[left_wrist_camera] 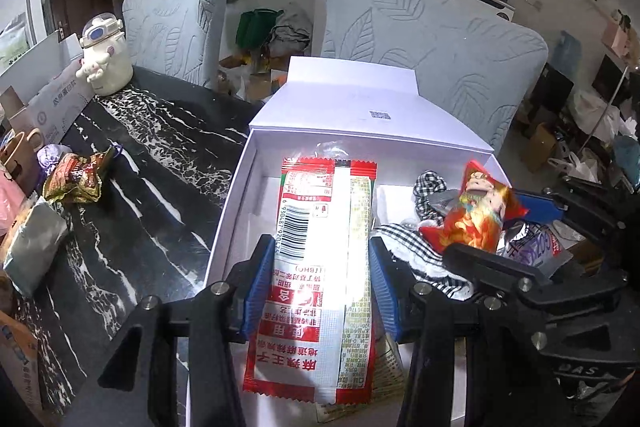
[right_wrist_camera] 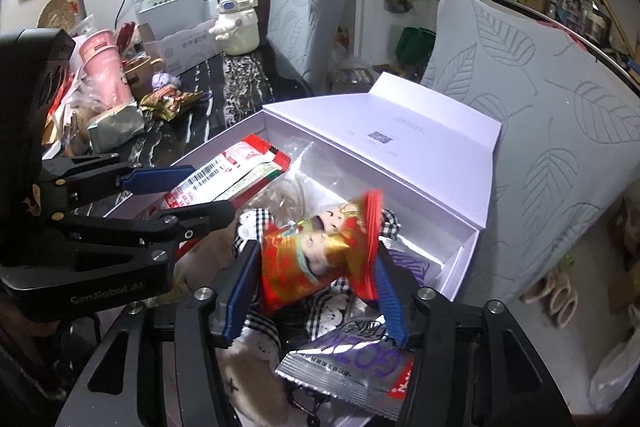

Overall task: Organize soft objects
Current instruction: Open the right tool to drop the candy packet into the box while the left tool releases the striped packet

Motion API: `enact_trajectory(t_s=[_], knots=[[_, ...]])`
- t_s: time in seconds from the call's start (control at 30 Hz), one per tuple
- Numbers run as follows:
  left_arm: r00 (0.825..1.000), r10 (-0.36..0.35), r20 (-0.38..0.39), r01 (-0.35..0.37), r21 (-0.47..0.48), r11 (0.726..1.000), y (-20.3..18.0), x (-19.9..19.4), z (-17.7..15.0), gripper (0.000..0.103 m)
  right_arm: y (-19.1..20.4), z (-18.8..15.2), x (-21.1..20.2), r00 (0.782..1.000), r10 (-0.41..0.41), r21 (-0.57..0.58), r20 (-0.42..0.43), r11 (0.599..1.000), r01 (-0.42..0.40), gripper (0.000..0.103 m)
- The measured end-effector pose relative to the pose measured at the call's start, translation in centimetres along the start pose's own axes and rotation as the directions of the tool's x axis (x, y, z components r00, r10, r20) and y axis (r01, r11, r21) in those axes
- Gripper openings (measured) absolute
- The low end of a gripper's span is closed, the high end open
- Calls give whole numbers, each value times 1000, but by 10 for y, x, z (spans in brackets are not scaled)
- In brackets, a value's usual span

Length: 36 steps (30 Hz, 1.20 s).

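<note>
A black marble table (left_wrist_camera: pixel 132 187) veined with white fills a cluttered room, and at its near edge stands an open white box (left_wrist_camera: pixel 240 187) with its lid folded back toward two pale blue chairs.

Nearest the left camera, the left gripper (left_wrist_camera: pixel 316 279) has its blue pads on either long edge of a tall red-and-white snack packet (left_wrist_camera: pixel 316 259), which is held over the left half of the box; the packet looks pinched between the pads rather than lying free. Just to the right, the right gripper (right_wrist_camera: pixel 312 279) is clamped on a small red-and-gold foil packet (right_wrist_camera: pixel 320 259) printed with a cartoon figure, held above a black-and-white checked cloth toy (right_wrist_camera: pixel 260 327) and a silver-and-purple foil packet (right_wrist_camera: pixel 348 367) that already lie in the right half of the box.

The step in hand appears to be placing: both packets are over the box and neither seems let go. The next move probably calls for lowering each packet until it rests on what lies below, then opening the pads without dragging the light foil back out.

The long packet is flat and glossy, barcode side up, catching a strong glare. The small one is puffy and crinkled and should yield under pressure.

Farther along the table a crumpled gold-and-red wrapper (left_wrist_camera: pixel 76 179) and a grey pouch (left_wrist_camera: pixel 34 251) lie outside the box, likely still to be gathered. Beyond them stands a white astronaut-shaped container (left_wrist_camera: pixel 104 61).
</note>
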<state>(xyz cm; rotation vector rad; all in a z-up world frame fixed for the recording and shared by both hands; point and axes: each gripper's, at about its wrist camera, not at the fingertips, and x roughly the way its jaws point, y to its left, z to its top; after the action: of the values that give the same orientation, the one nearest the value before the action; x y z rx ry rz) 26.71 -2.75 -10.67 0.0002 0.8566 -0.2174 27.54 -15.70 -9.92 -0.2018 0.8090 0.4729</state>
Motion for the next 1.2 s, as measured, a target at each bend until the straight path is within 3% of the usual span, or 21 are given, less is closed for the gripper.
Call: enact_trajectory(t_s=[0.13, 0.57, 0.73, 0.93, 1.03, 1.2], knots=[[1000, 15, -2, -15, 9, 1000, -1, 1, 0, 47, 2, -1, -5, 1000, -21, 1, 10, 1000, 21, 66], [999, 40, 31, -41, 36, 999, -10, -12, 4, 47, 0, -4, -31, 997, -61, 23, 40, 998, 60, 69], [1000, 0, 7, 0, 7, 1000, -9, -10, 6, 49, -4, -6, -39, 997, -71, 44, 45, 997, 69, 69], [999, 36, 4, -36, 14, 999, -14, -14, 6, 54, -5, -8, -47, 995, -87, 52, 51, 995, 84, 69], [998, 55, 35, -55, 24, 998, -16, -22, 7, 70, -4, -10, -53, 994, -94, 58, 57, 994, 91, 69], [996, 46, 71, -49, 39, 998, -21, -36, 10, 71, -6, -13, -61, 992, -103, 88, 69, 991, 97, 69]])
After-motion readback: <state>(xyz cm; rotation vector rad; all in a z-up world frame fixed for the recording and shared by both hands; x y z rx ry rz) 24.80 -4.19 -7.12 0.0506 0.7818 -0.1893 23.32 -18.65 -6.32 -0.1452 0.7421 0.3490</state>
